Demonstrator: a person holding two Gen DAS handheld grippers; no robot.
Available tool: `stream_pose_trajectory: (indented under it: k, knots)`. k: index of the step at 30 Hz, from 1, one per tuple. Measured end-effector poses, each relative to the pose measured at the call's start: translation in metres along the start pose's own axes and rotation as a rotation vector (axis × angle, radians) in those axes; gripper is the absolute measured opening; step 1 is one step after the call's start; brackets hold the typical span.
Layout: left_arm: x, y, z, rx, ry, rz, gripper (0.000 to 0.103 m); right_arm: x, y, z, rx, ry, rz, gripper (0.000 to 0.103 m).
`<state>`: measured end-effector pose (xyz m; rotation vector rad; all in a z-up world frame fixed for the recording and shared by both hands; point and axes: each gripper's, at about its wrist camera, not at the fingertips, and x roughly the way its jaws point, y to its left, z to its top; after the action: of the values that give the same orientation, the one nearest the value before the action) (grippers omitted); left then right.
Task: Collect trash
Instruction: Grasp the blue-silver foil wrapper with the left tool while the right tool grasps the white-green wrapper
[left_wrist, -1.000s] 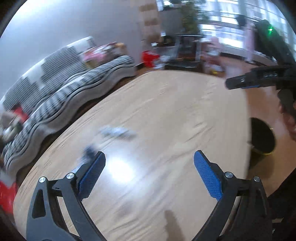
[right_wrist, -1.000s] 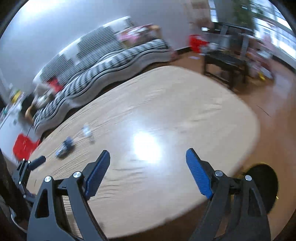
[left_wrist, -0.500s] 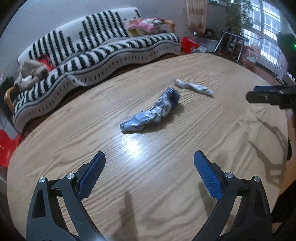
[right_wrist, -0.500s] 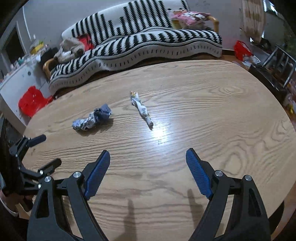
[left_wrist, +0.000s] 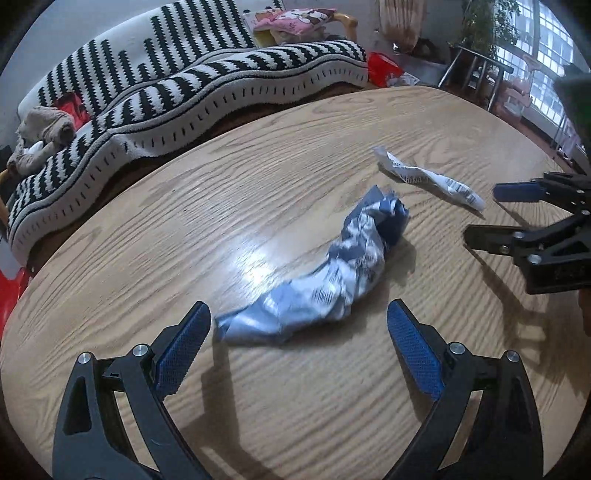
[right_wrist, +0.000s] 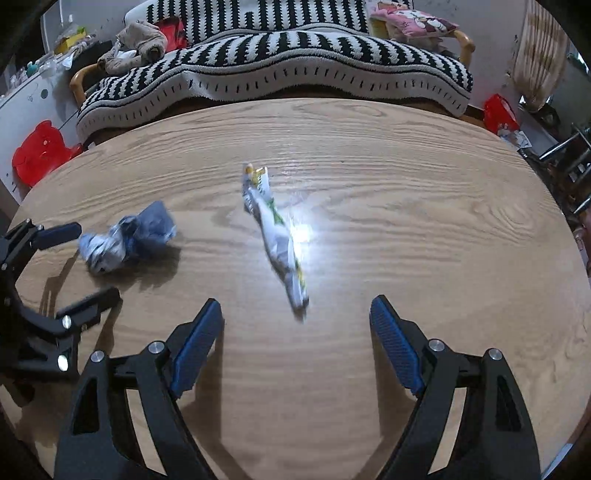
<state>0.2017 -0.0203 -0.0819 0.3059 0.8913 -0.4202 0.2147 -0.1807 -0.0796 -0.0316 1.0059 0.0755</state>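
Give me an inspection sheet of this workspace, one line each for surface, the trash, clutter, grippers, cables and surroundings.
Surface: oval light wooden table, glare patch near its middle.
Job's things: crumpled blue and white plastic wrapper lying just ahead of the left gripper; long twisted white wrapper with green and yellow print lying ahead of the right gripper. The two lie apart; neither is held.
Clutter: nothing seen on the table besides the two wrappers.
Grippers: both open, blue pads wide apart, nothing between them.
Cables: nothing seen.
Surroundings: black and white striped sofa behind the table, with a pink cushion and a beige stuffed toy on it; red plastic stool on the floor.
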Motion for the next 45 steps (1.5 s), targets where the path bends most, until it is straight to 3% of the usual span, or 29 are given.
stream_pose_trajectory:
  k: [4,6,7,8,9,10,11,14,22,29,32,38,39,40,41,42,45]
  knots:
    - [0.006,-0.003,0.007,-0.009,0.000,-0.009,0.093,0.007,0.001,0.013,-0.030,-0.018,0.000,0.063]
    - [0.006,-0.004,0.008,-0.017,-0.005,-0.018,0.086,0.007,0.002,0.017,-0.044,-0.028,0.016,0.035]
    - [0.007,-0.004,0.009,-0.024,-0.004,-0.032,0.079,0.007,0.004,0.017,-0.056,-0.027,0.025,0.027]
    - [0.005,-0.007,0.009,-0.027,-0.002,-0.045,0.067,0.007,0.005,0.018,-0.060,-0.024,0.034,0.015]
    - [0.004,-0.008,0.011,-0.021,-0.007,-0.044,0.054,0.006,0.005,0.018,-0.064,-0.021,0.042,0.011]
    - [0.001,-0.012,0.012,-0.007,-0.008,-0.035,0.023,0.006,0.007,0.017,-0.069,-0.018,0.045,0.011]
    - [0.001,-0.015,0.012,0.002,0.001,-0.026,0.007,0.005,0.008,0.017,-0.071,-0.016,0.050,0.011]
    - [-0.003,-0.020,0.010,-0.003,0.029,-0.026,0.003,-0.001,0.008,0.012,-0.063,-0.017,0.057,0.010]
    - [-0.031,-0.025,0.001,-0.002,-0.004,-0.036,0.001,-0.039,0.000,-0.003,-0.044,-0.060,0.042,0.009]
    - [-0.062,-0.035,-0.020,0.009,-0.001,-0.046,0.000,-0.077,-0.021,-0.025,-0.012,-0.080,0.041,0.009]
    - [-0.060,-0.039,-0.029,0.015,0.028,-0.063,0.000,-0.092,-0.035,-0.037,0.019,-0.086,0.045,0.009]
    - [-0.048,-0.046,-0.041,0.063,0.059,-0.019,0.005,-0.110,-0.047,-0.055,0.046,-0.094,0.038,0.009]
    - [-0.045,-0.047,-0.040,0.069,0.063,-0.018,0.010,-0.113,-0.050,-0.057,0.050,-0.097,0.044,0.009]
    - [-0.044,-0.048,-0.039,0.071,0.056,-0.015,0.030,-0.116,-0.051,-0.058,0.052,-0.100,0.046,0.009]
    - [-0.044,-0.049,-0.037,0.071,0.046,-0.016,0.068,-0.117,-0.051,-0.058,0.053,-0.103,0.046,0.009]
    - [-0.045,-0.049,-0.033,0.066,0.019,-0.019,0.081,-0.119,-0.052,-0.060,0.051,-0.103,0.050,0.009]
    - [-0.046,-0.052,-0.021,0.098,-0.020,-0.032,0.085,-0.121,-0.054,-0.065,0.048,-0.099,0.047,0.009]
